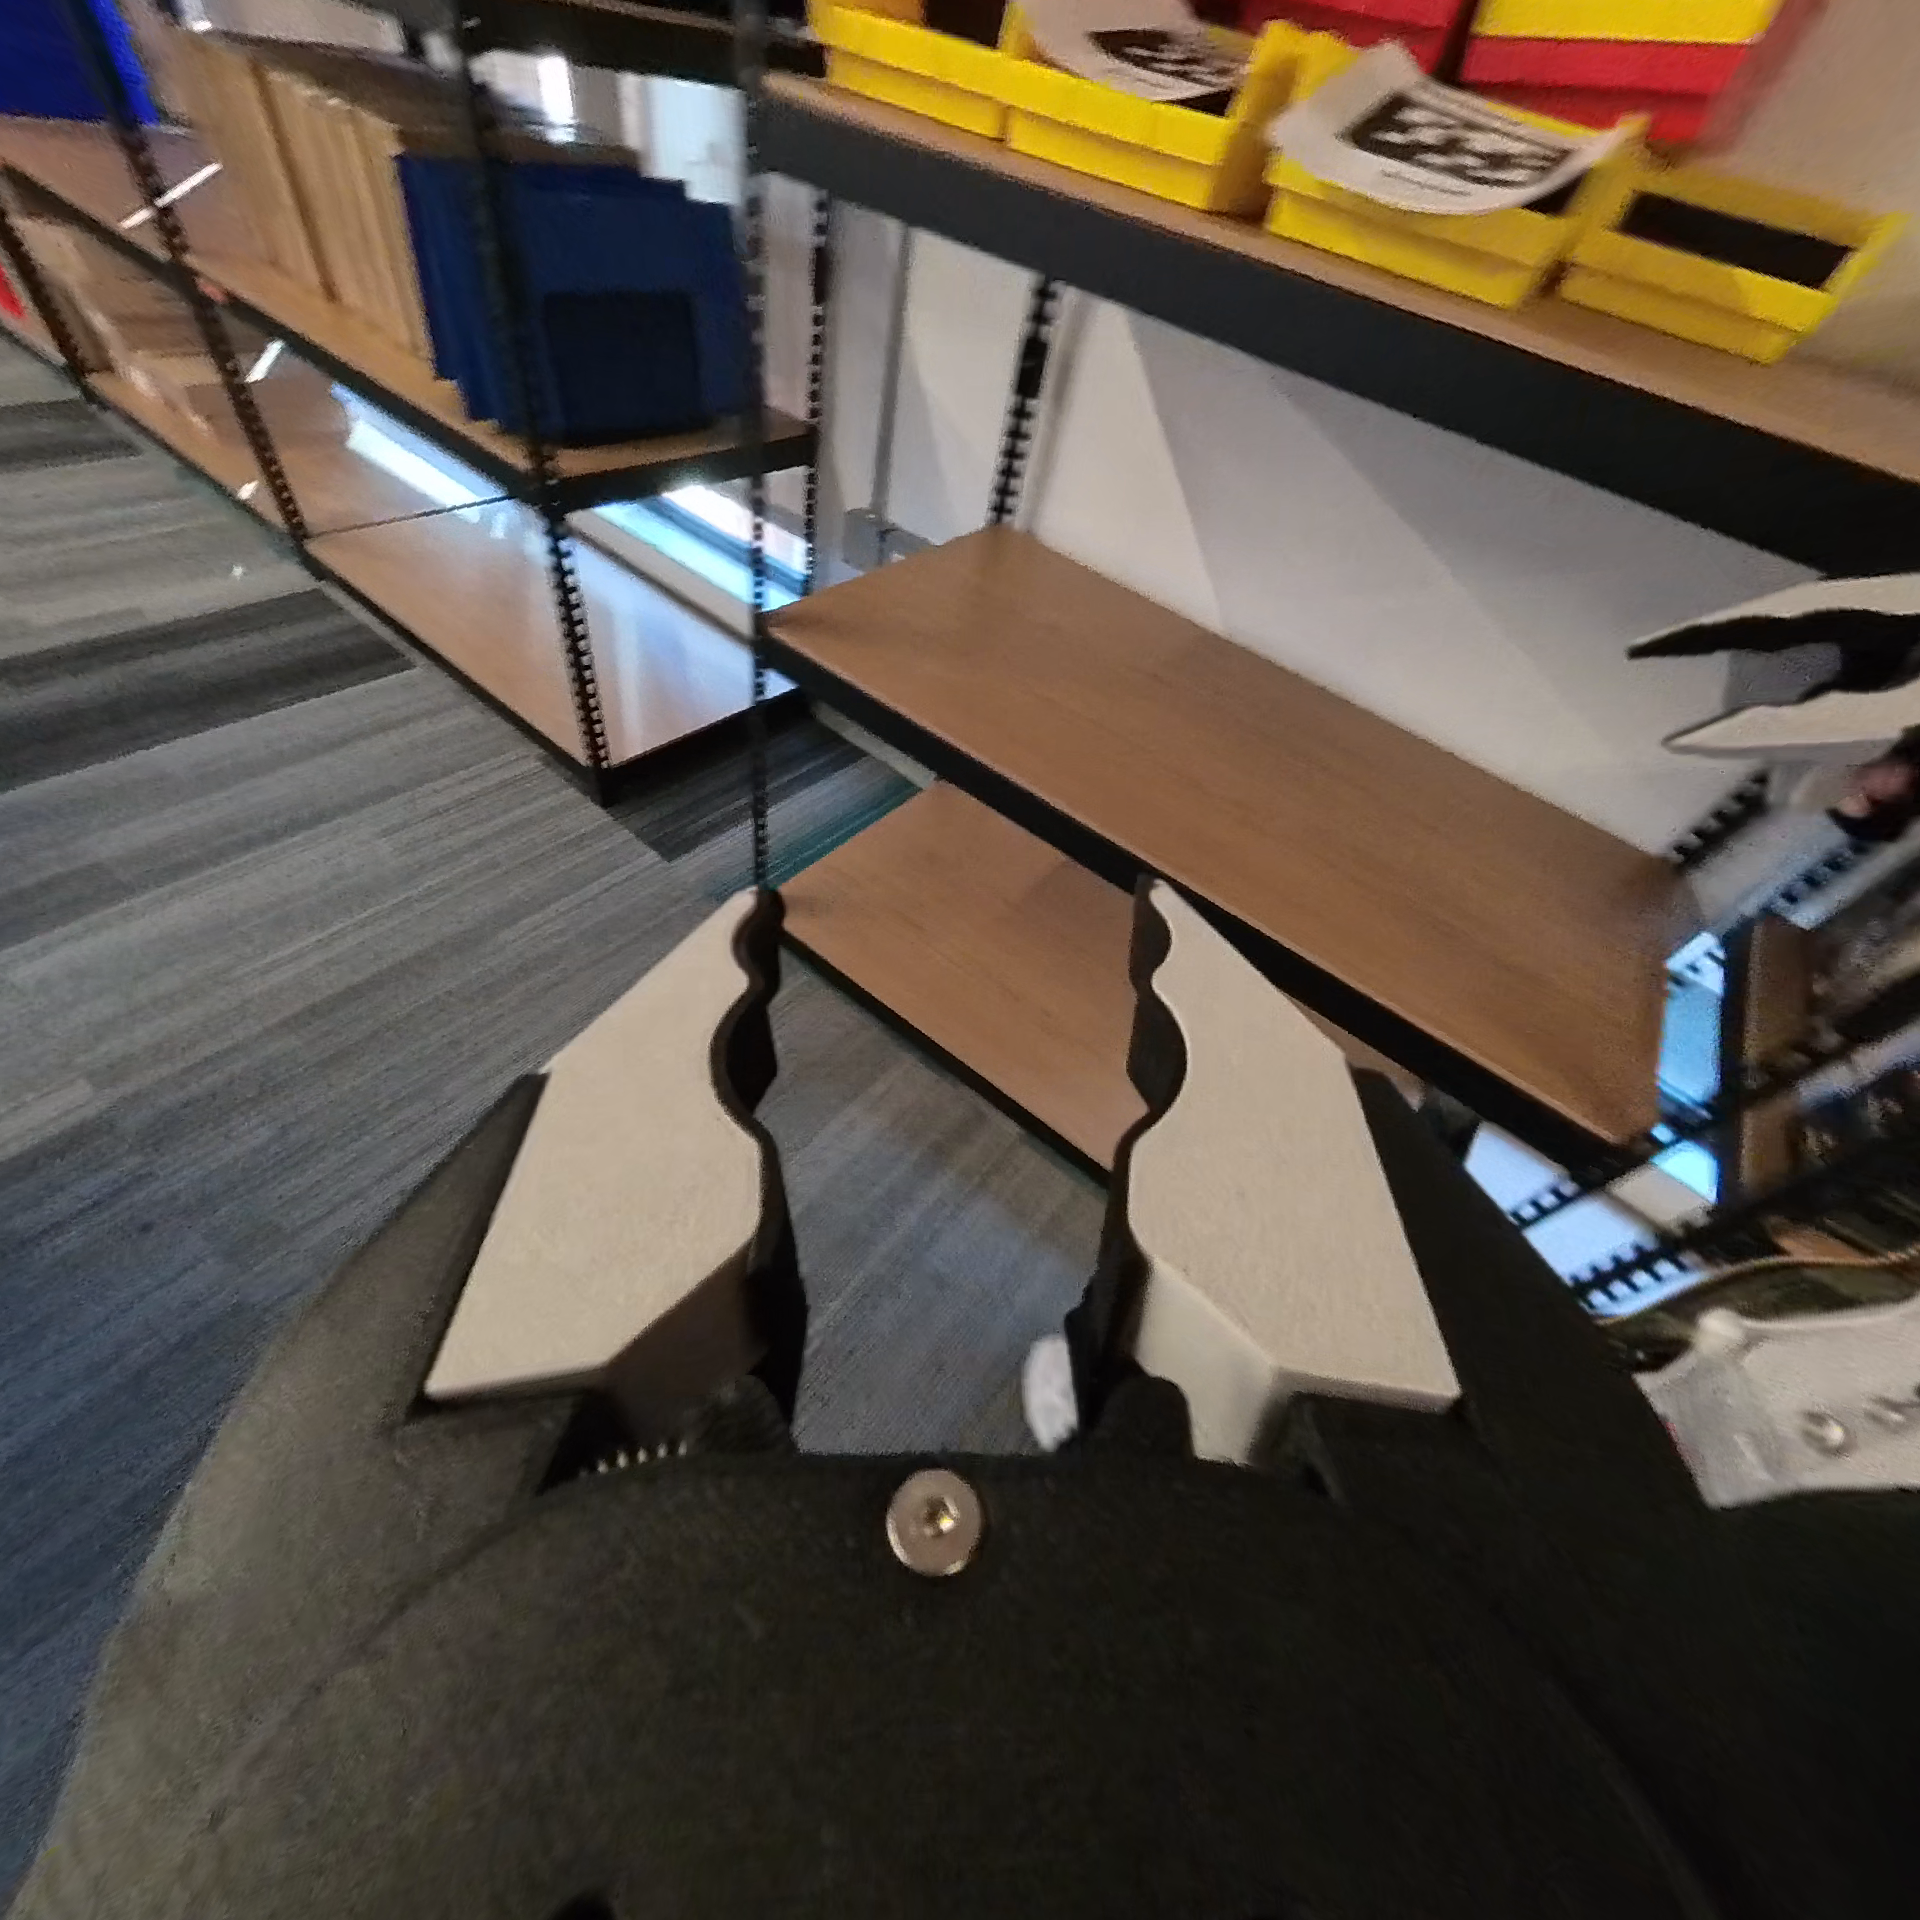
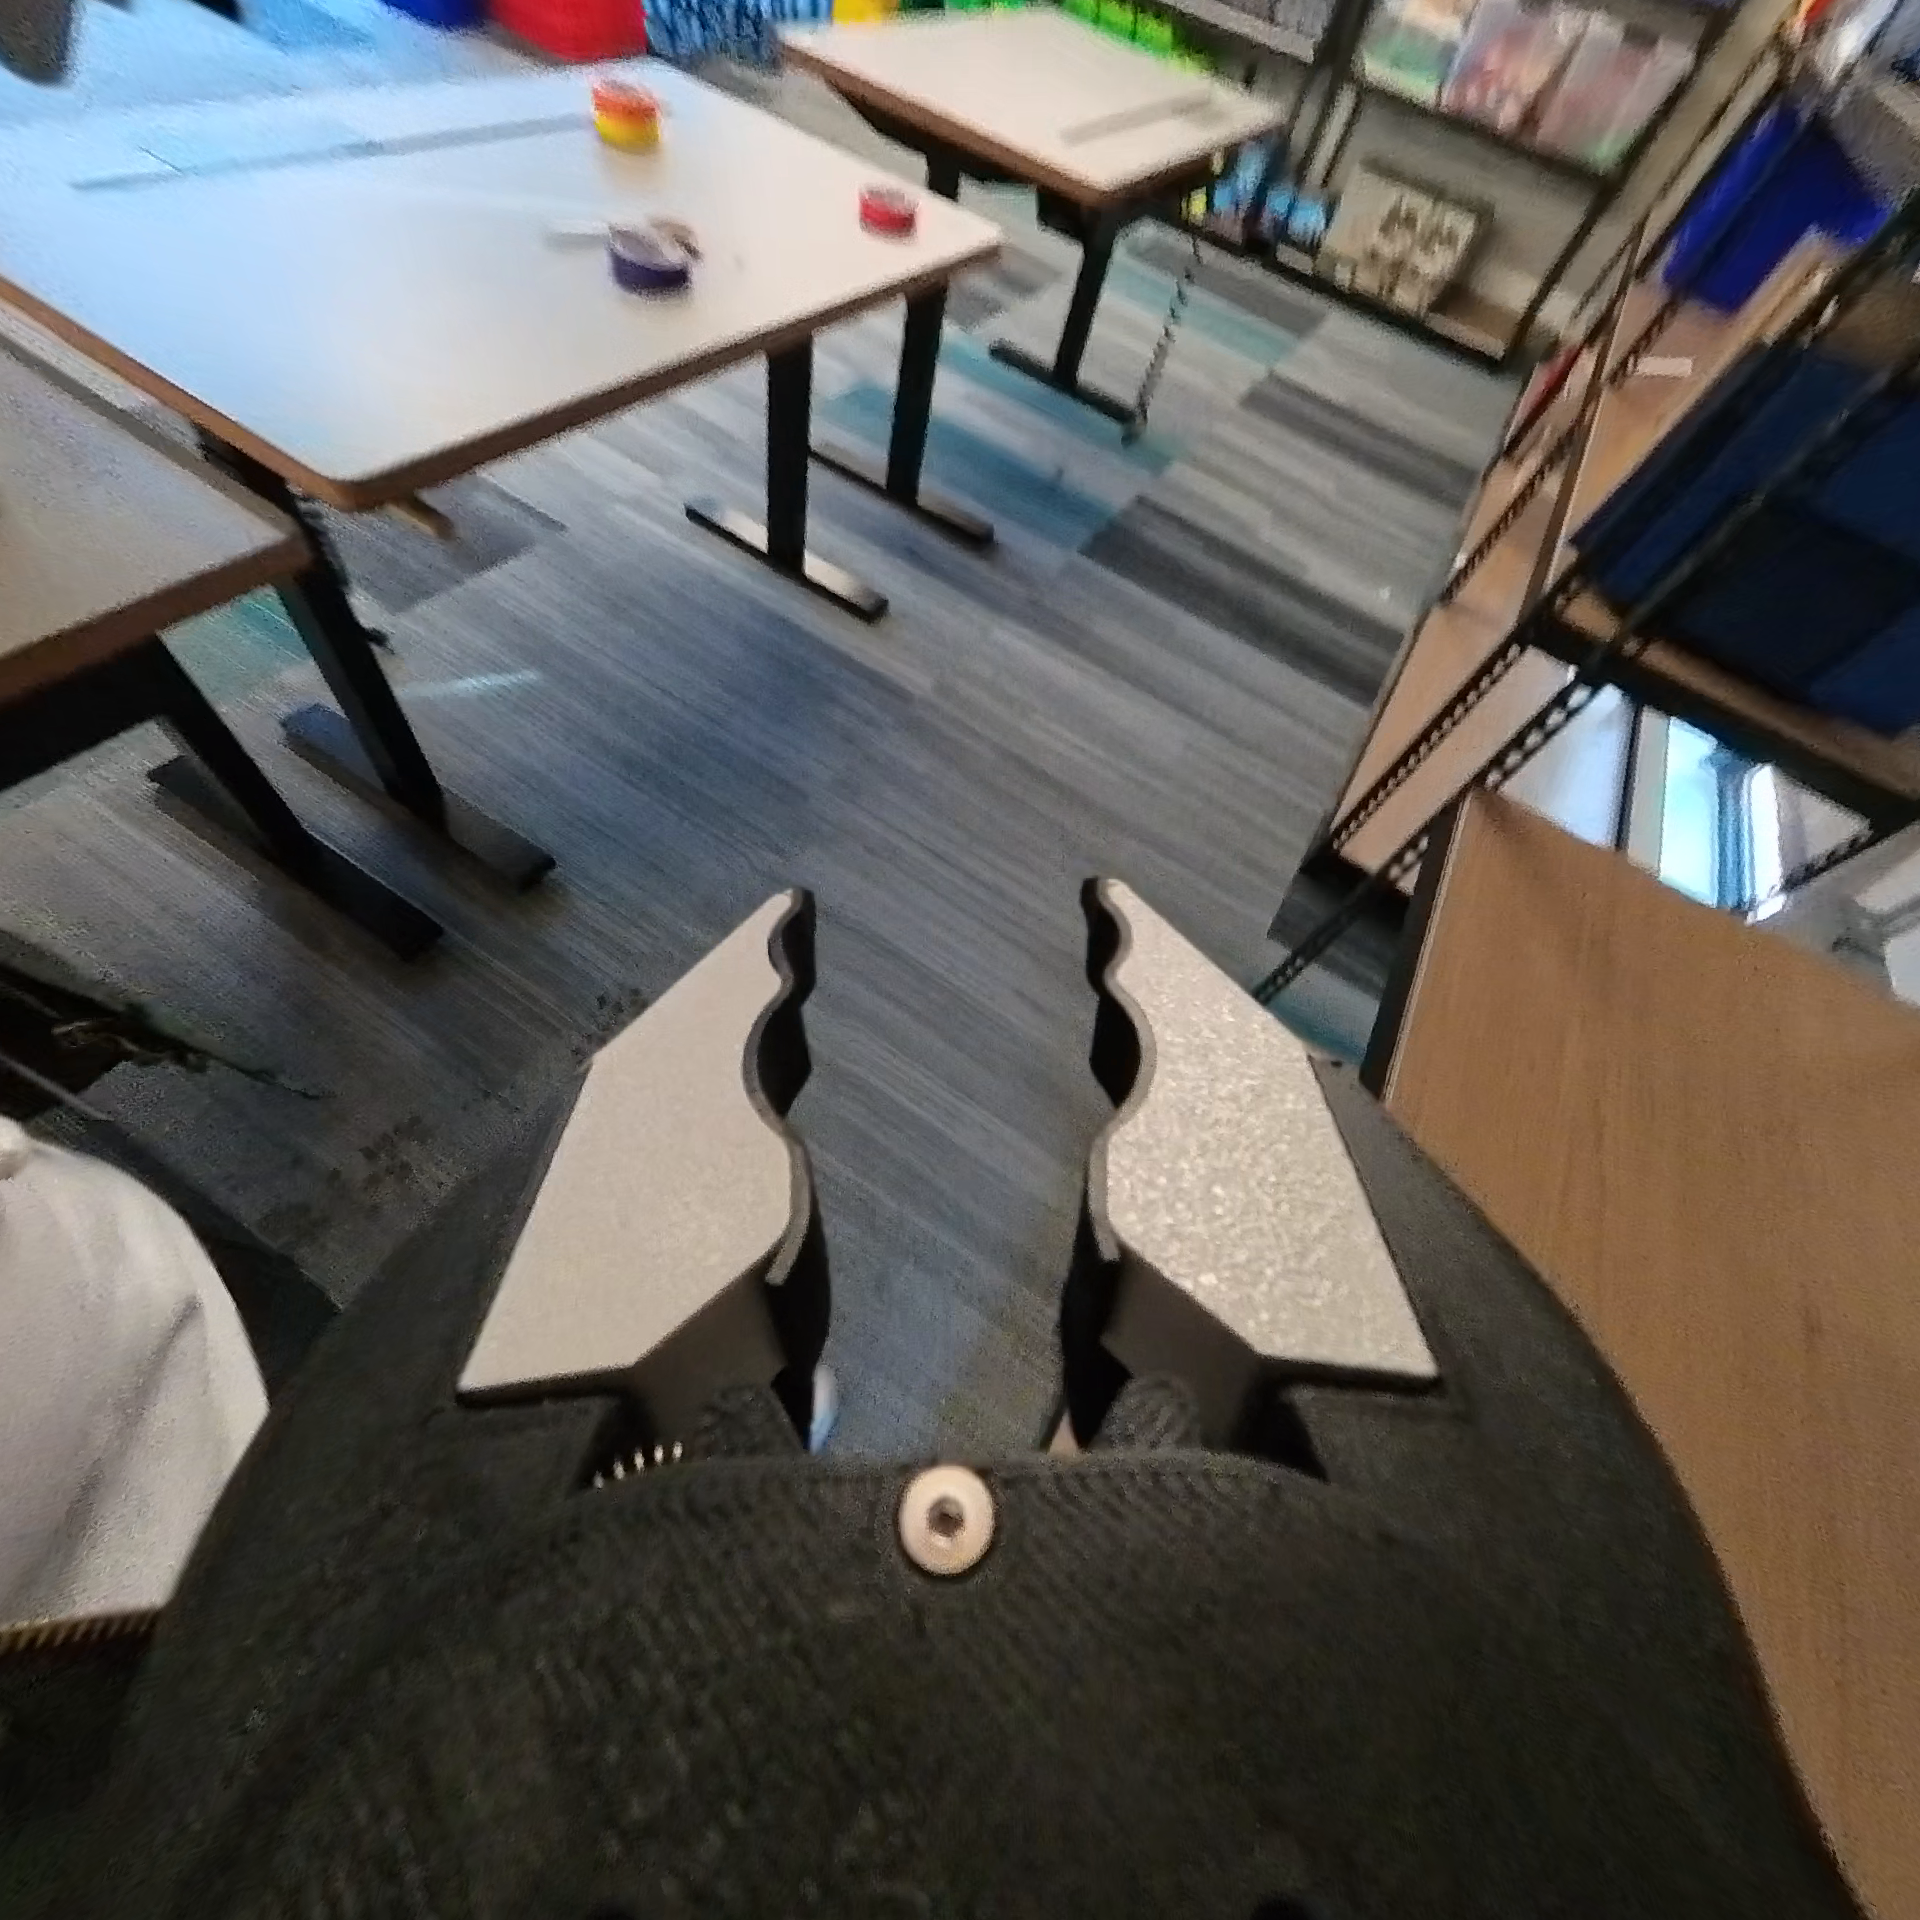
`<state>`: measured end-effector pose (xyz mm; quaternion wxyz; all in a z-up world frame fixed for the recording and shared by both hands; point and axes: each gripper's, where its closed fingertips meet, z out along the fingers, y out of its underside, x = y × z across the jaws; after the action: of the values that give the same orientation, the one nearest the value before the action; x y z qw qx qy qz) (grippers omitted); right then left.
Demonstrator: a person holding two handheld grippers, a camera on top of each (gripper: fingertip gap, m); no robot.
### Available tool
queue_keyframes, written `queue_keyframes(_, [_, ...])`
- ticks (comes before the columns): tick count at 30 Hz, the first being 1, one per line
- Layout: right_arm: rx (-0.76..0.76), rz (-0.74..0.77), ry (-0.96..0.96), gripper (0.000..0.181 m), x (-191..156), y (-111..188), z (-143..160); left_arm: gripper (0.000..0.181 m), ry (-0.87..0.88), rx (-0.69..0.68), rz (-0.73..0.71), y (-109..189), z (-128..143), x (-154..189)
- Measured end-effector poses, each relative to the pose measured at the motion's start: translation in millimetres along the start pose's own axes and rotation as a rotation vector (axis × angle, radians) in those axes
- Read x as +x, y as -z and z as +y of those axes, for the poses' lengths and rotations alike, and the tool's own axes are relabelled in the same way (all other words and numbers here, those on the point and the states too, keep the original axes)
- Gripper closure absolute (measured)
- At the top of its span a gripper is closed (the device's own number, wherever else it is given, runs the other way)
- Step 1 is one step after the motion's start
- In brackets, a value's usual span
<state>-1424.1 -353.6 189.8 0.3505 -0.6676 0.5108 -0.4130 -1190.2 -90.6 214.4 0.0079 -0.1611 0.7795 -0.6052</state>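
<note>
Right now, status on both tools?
Left tool open, empty, facing wooden shelf. Right tool open, empty, over carpet. Nothing between fingers.

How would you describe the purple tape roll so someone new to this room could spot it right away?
Find the large white table with black legs, left of the grey carpeted aisle. Near its front right corner sit three tape rolls; the purple tape roll is the nearest. The rainbow roll lies farther back and the red roll to its right.
</note>
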Motion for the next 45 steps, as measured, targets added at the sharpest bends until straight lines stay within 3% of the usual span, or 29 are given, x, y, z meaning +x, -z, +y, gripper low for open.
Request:
queue_keyframes(5, [-0.122,-0.021,-0.009,0.105,75,-114,-3,0.084,0.121,0.047,-0.197,-40,9,-124])
queue_keyframes(7, [-0.121,-0.045,0.035,0.087,103,-169,-23,0.073,0.143,0.080,-0.323,-45,3,-180])
queue_keyframes(11, [-0.125,-0.160,0.089,0.063,141,-290,-76,0.044,0.185,0.016,-0.601,-43,9,-286])
queue_keyframes(13, [-0.058,-0.254,0.108,0.051,141,-350,-112,0.031,0.218,-0.020,-0.727,-34,15,-328])
queue_keyframes(17, [-0.015,-0.432,0.080,0.035,110,-470,-172,0.024,0.279,-0.043,-0.974,-1,35,-394])
queue_keyframes(21, [-0.001,-0.327,0.246,0.038,80,-610,-216,0.025,0.317,-0.115,-1.231,60,62,-463])
queue_keyframes(23, [0.038,-0.334,0.363,0.039,41,-674,-242,0.029,0.363,-0.113,-1.360,103,75,-498])
queue_keyframes(27, [0.077,-0.532,0.379,0.041,-86,-781,-296,0.028,0.493,-0.161,-1.526,177,103,-559])
queue_keyframes(31, [0.087,-0.613,0.331,0.084,-219,-874,-342,0.028,0.594,-0.174,-1.653,227,128,-612])
queue_keyframes(38, [-0.011,-0.975,0.558,0.059,-434,-983,-302,0.029,0.807,-0.077,-1.784,245,209,-683])
queue_keyframes(40, [-0.045,-1.035,0.564,0.057,-477,-1009,-283,0.030,0.920,-0.078,-1.791,236,240,-695])
queue_keyframes(42, [-0.105,-1.081,0.564,0.056,-507,-1032,-264,0.053,1.010,-0.063,-1.757,221,262,-704])
queue_keyframes(45, [-0.153,-1.118,0.569,0.054,-538,-1059,-246,0.035,1.072,-0.030,-1.870,224,288,-712])
